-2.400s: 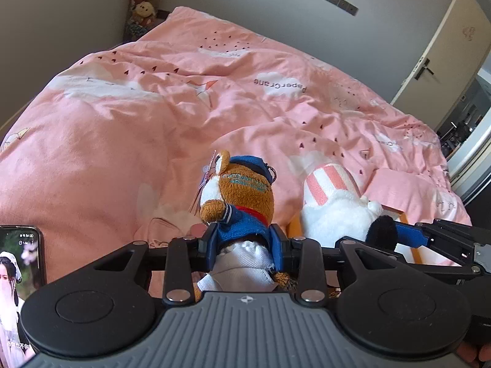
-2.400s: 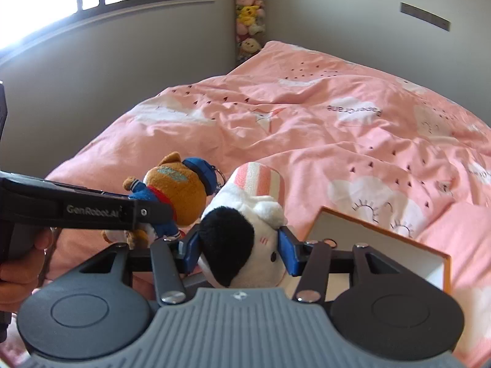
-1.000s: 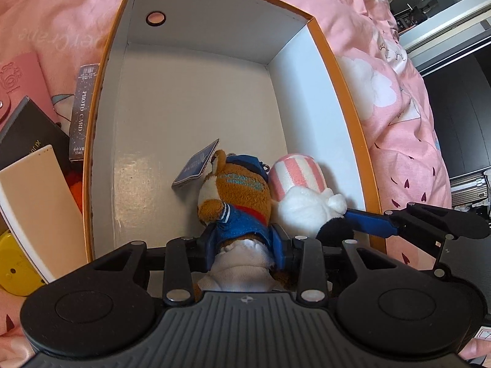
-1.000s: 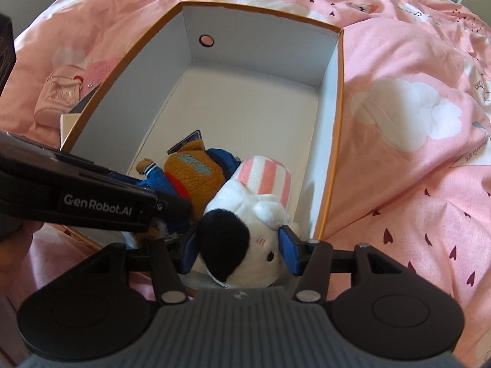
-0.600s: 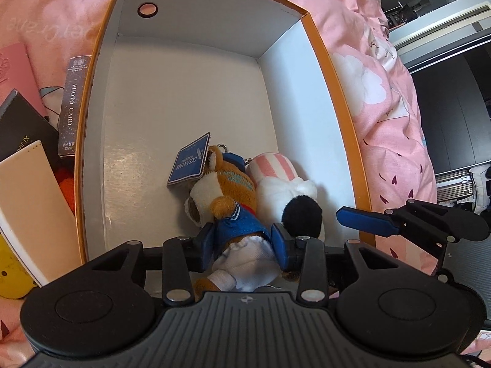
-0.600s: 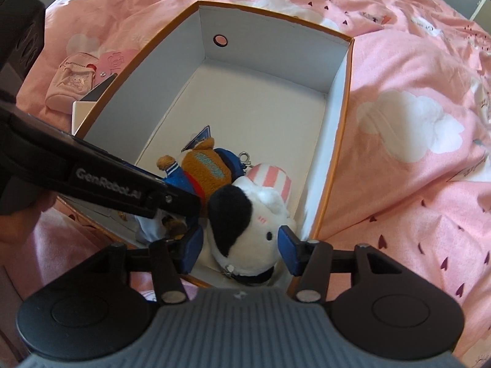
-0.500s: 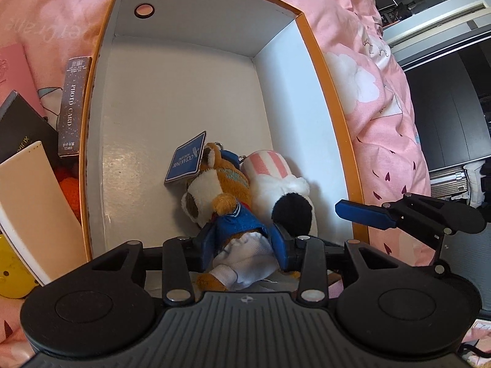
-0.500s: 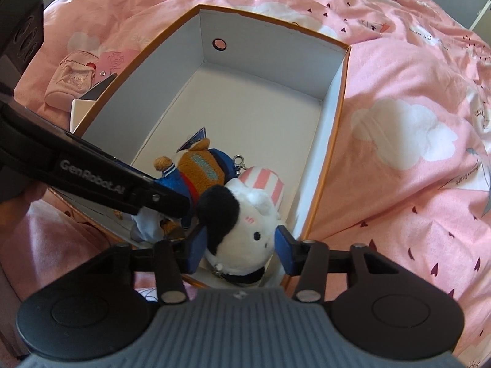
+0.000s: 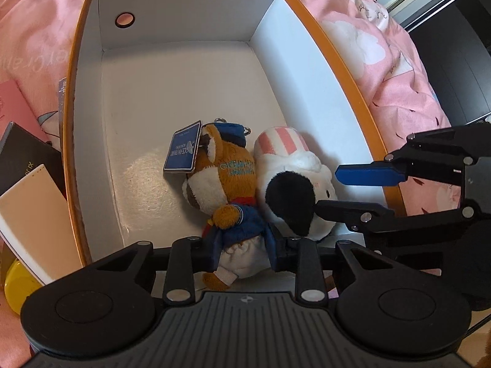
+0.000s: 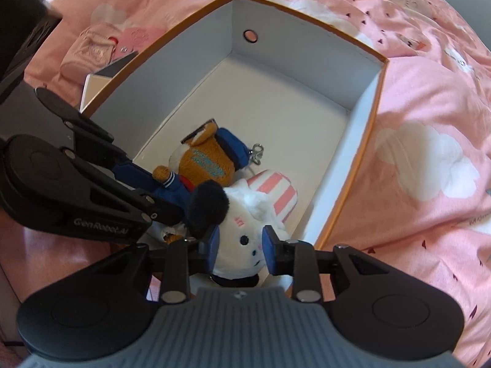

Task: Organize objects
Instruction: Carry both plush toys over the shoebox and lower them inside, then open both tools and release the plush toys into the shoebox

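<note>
The left gripper (image 9: 244, 250) points steeply down into the orange-rimmed box (image 9: 343, 70), and its blue pads press on the lower body of the brown plush in the blue jacket (image 9: 225, 184), at the white trousers; the jaws are closing, with the toy squeezed between them. Ahead of these jaws the plush lies on the white floor of the box, head away from the gripper, its blue hang tag (image 9: 183, 146) resting just left of the head and a small metal ring beyond its cap.

The right gripper (image 10: 240, 250) also points down into the box (image 10: 366, 141); its jaws are closing on the head of the white plush with a black ear (image 10: 245, 224) (the pads meet the cheeks on both sides). Beyond these jaws the toy's pink-and-white striped part lies close to the right-hand wall of the box; to the left of the jaws the brown plush (image 10: 207, 161) touches the white one, side by side.

In the left view the right gripper's fingers (image 9: 365, 175) reach in from the right; one blue pad shows beside the white plush (image 9: 291, 184).

Left of the left jaws, outside the box, lie a cream box (image 9: 30, 224), a dark book (image 9: 21, 153) and something yellow (image 9: 15, 282), on the pink bedcover (image 9: 368, 30).
</note>
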